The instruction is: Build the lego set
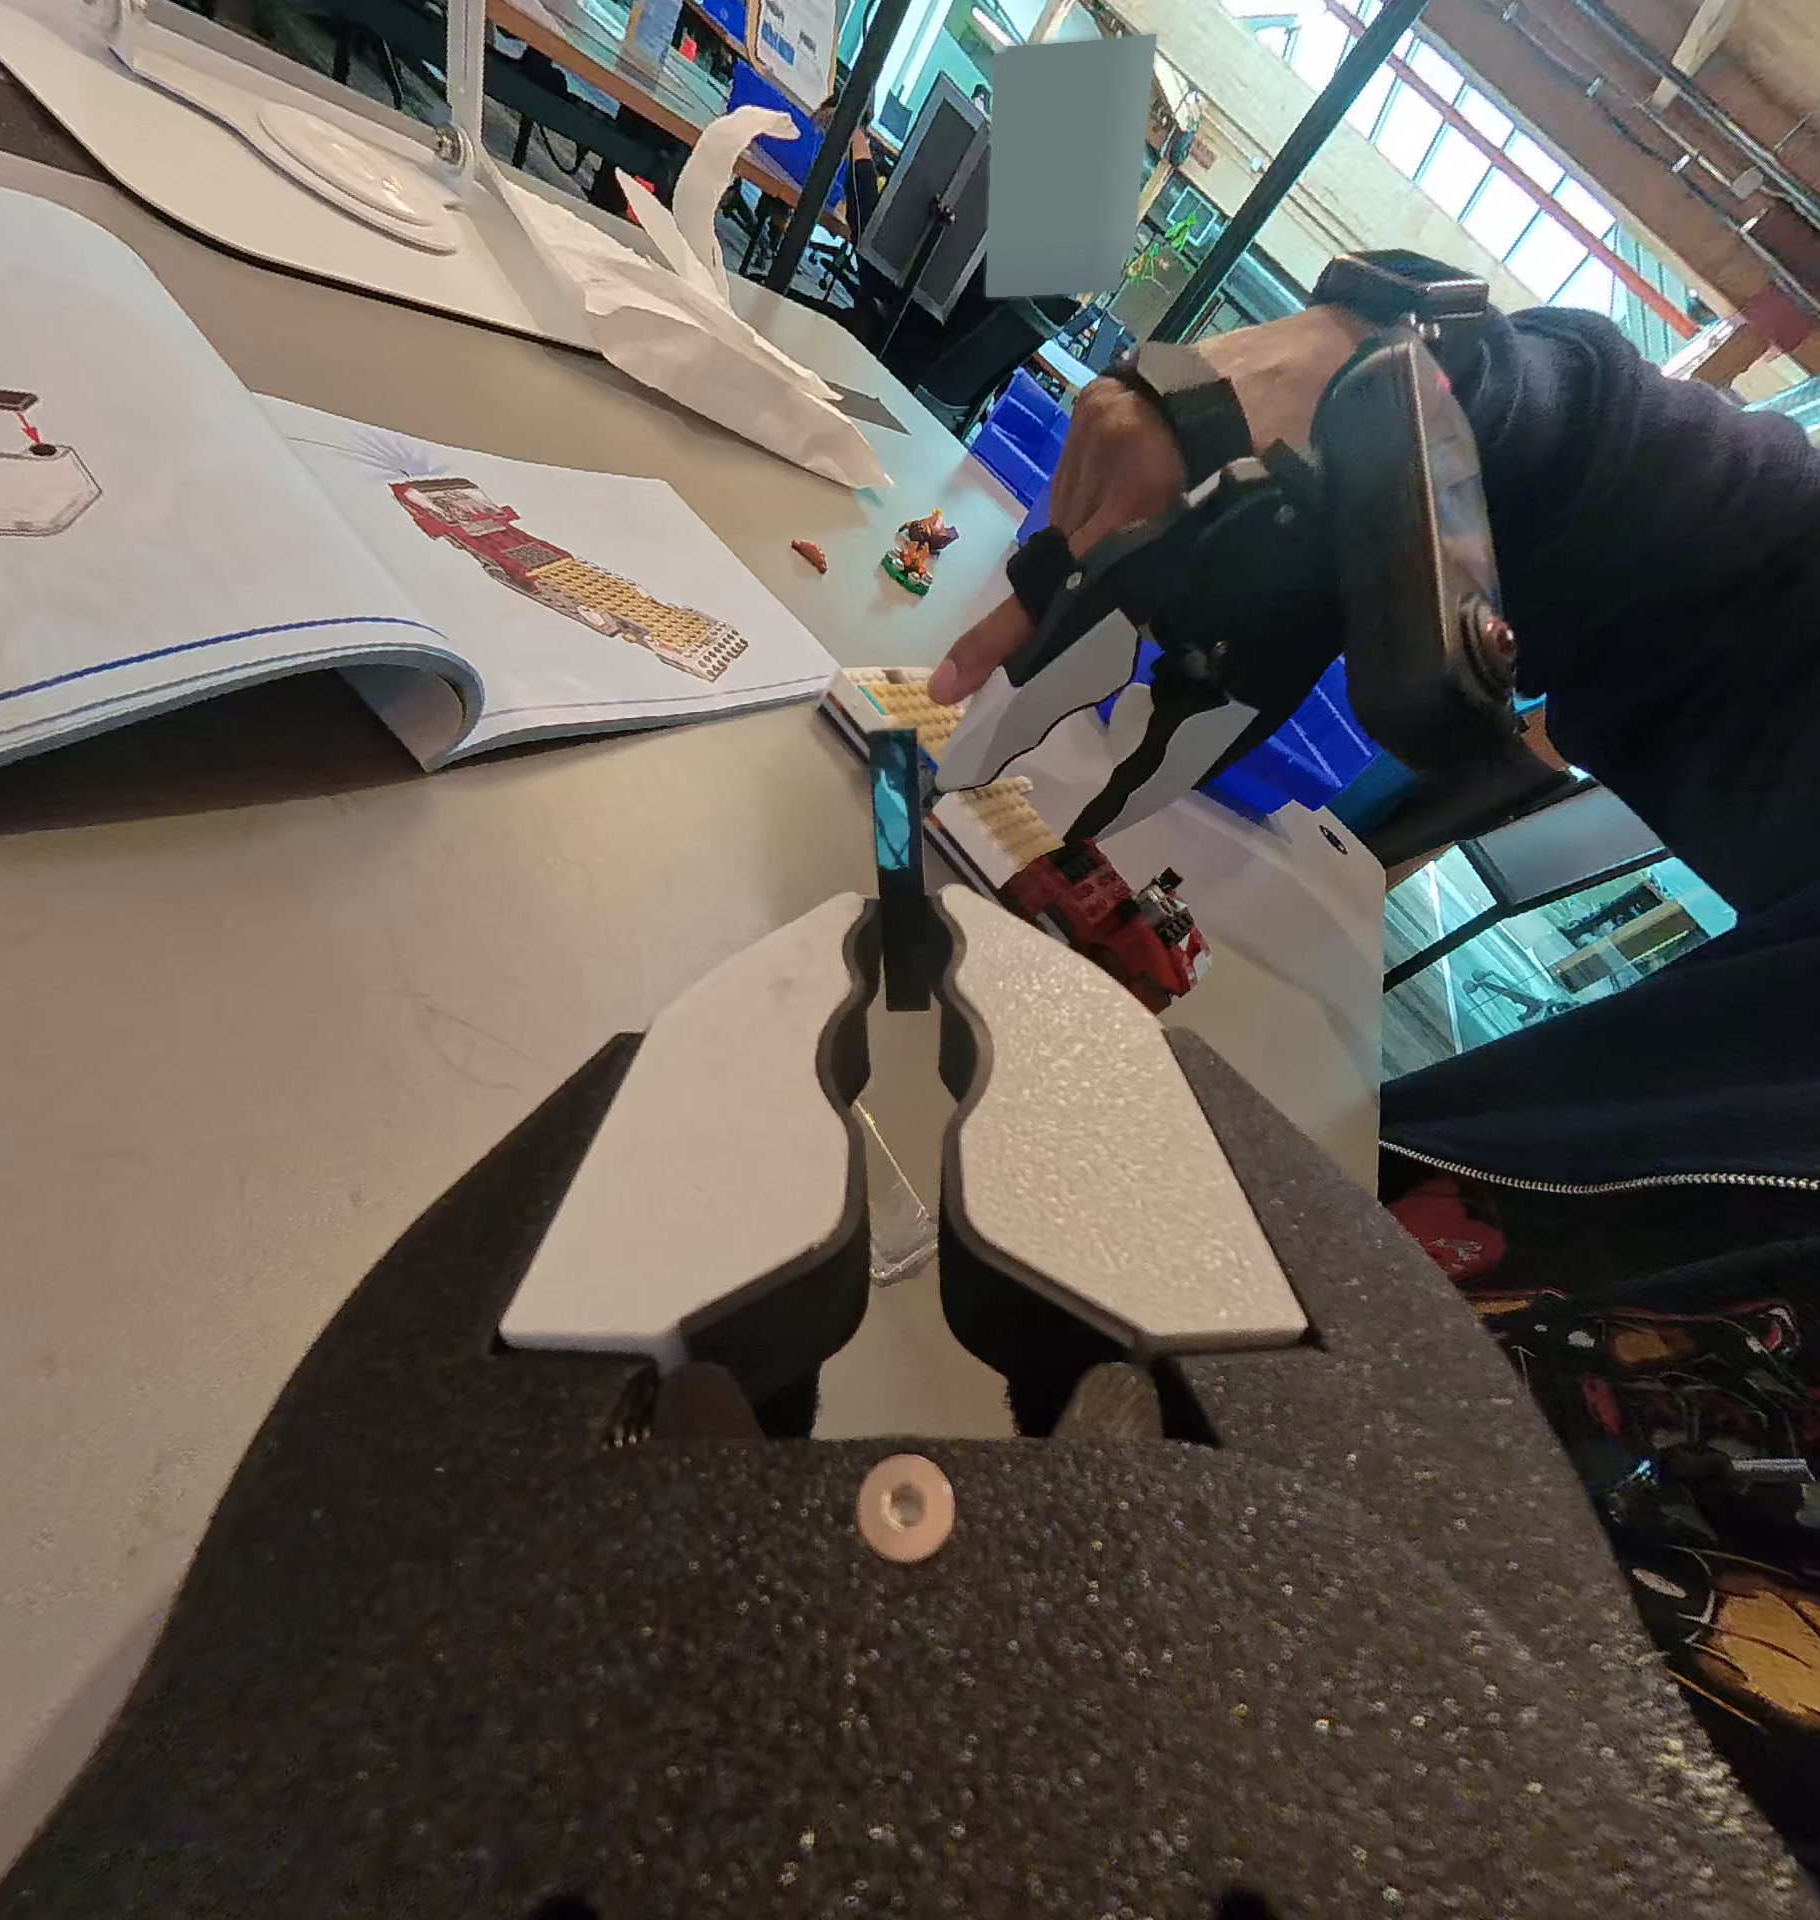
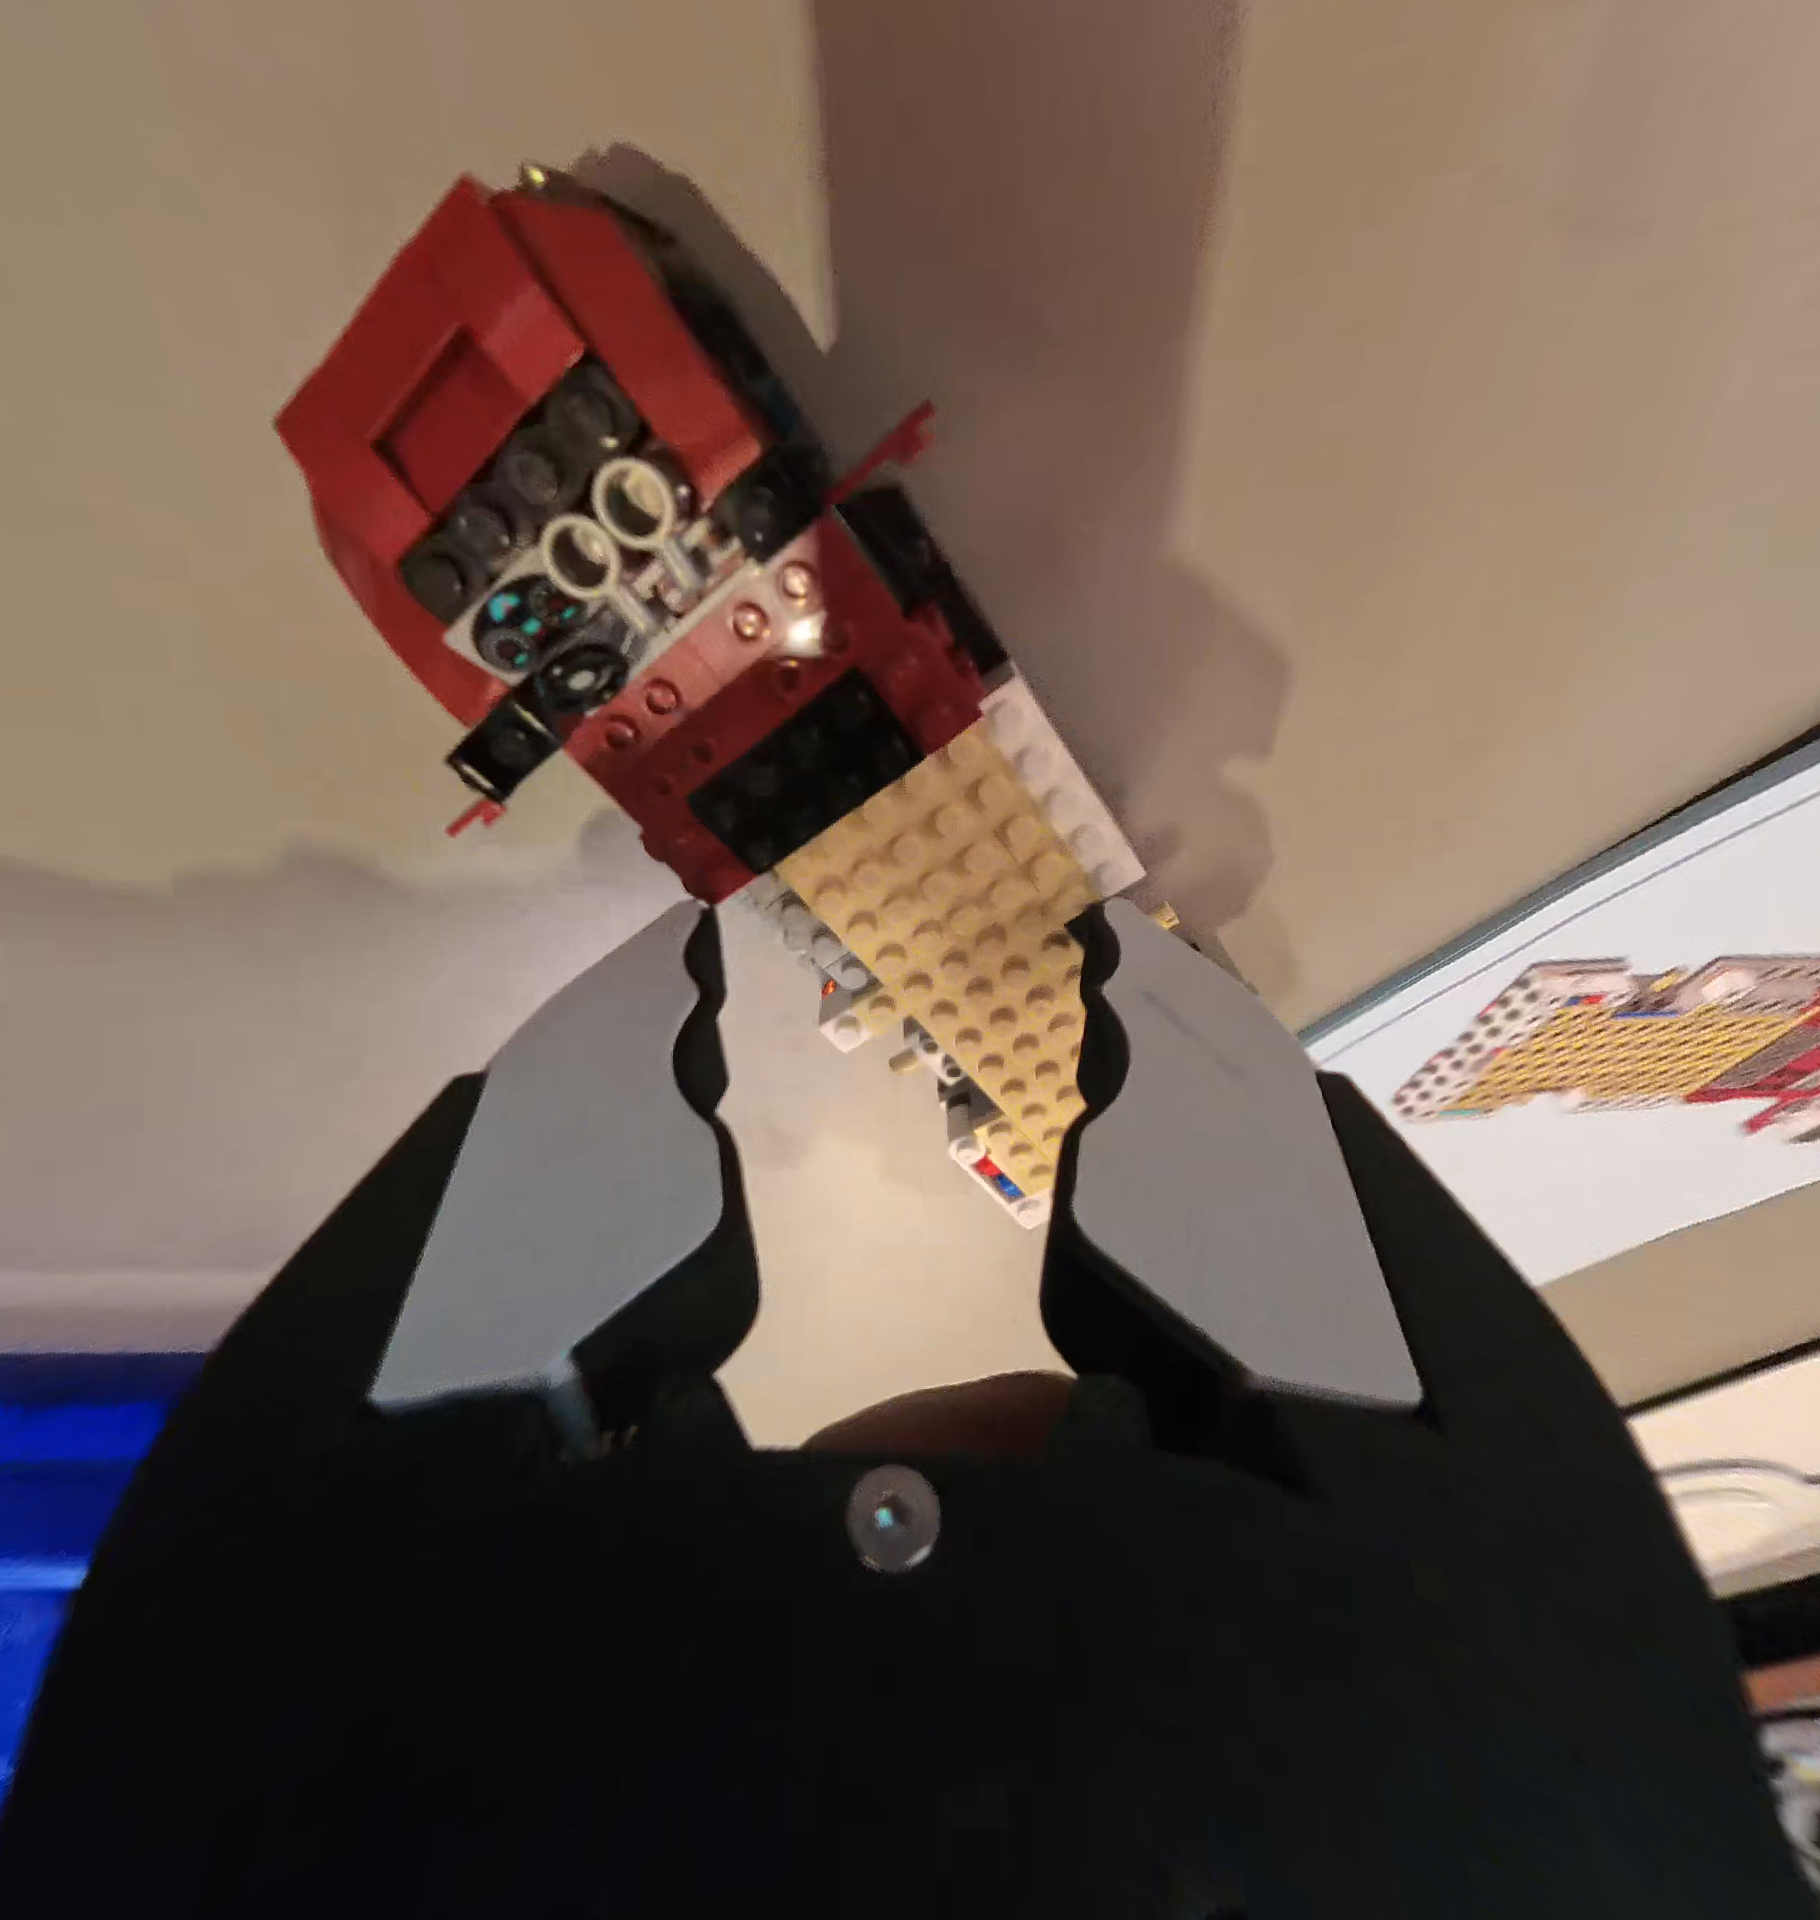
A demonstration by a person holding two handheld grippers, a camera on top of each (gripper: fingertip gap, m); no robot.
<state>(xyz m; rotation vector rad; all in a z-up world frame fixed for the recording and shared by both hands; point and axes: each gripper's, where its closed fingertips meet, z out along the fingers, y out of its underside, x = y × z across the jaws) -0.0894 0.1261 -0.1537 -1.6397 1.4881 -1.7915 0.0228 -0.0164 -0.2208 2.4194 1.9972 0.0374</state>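
Left gripper (image 1: 904, 914) clamps a thin black strip (image 1: 904, 914) upright, its shiny tip toward twelve o'clock. Right gripper (image 2: 901, 920) spreads wide over the brick ship model (image 2: 781, 727), tan studded deck (image 2: 947, 935) between unpressed fingers; instruction booklet (image 1: 366, 582) lies at ten o'clock. Keep that strip square and steady near the deck, I'd say.

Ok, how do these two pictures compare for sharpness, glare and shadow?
Left wrist view: sharp on the claw and its dark strip, which reflects teal; wide-angle bending; bright windows behind. Right wrist view: softer, with motion smear on the brick model and booklet; a glint on the studs; broad shadows on the table.
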